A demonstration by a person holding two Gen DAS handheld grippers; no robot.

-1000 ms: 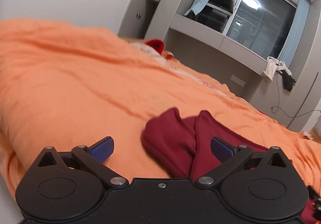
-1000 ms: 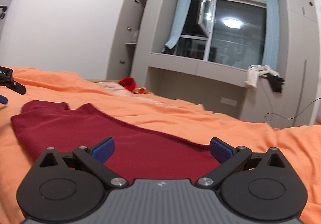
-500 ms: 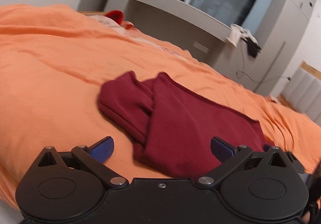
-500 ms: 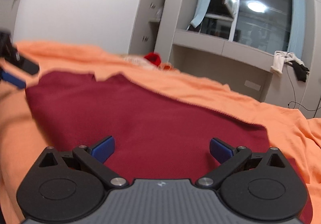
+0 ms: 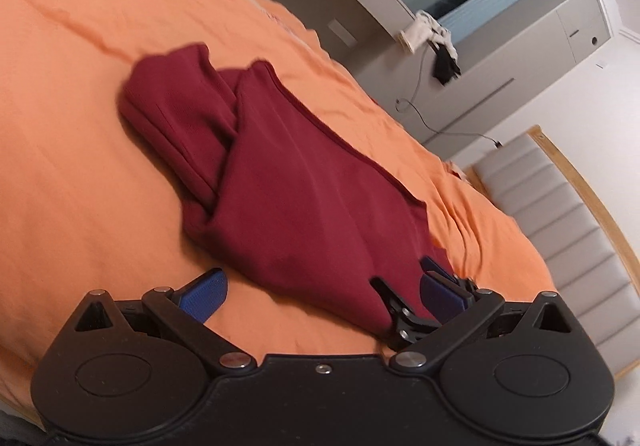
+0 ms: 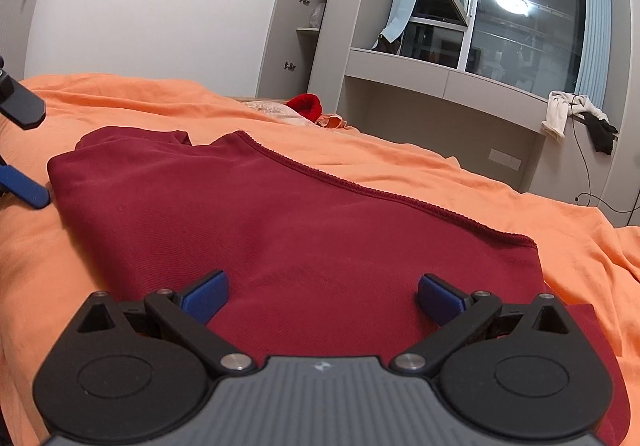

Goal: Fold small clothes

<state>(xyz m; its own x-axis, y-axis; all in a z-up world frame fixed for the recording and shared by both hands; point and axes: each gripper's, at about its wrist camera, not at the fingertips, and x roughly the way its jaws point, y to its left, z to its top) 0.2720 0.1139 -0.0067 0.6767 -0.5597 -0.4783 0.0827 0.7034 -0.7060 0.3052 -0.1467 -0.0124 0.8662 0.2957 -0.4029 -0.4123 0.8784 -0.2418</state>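
Observation:
A dark red garment (image 5: pixel 296 182) lies partly folded on the orange bedcover (image 5: pixel 72 126), one sleeve end doubled over at its far left. My left gripper (image 5: pixel 320 288) is open at the garment's near edge, empty. In the right wrist view the same garment (image 6: pixel 280 222) spreads wide and flat. My right gripper (image 6: pixel 322 292) is open just over its near part, empty. The left gripper's fingers (image 6: pixel 24 190) show at the garment's left edge in that view.
A red item (image 6: pixel 306 106) and pale cloth lie at the bed's far end. A grey window ledge (image 6: pixel 440 76) with hanging cloths and a cable runs behind. A padded headboard (image 5: pixel 560 230) stands at right. An open cupboard (image 6: pixel 308 22) stands at back.
Both grippers have moved closer to the garment. The left view has swung and tilted so the garment lies between its fingers. The right gripper sits lower over the cloth. Both stay open.

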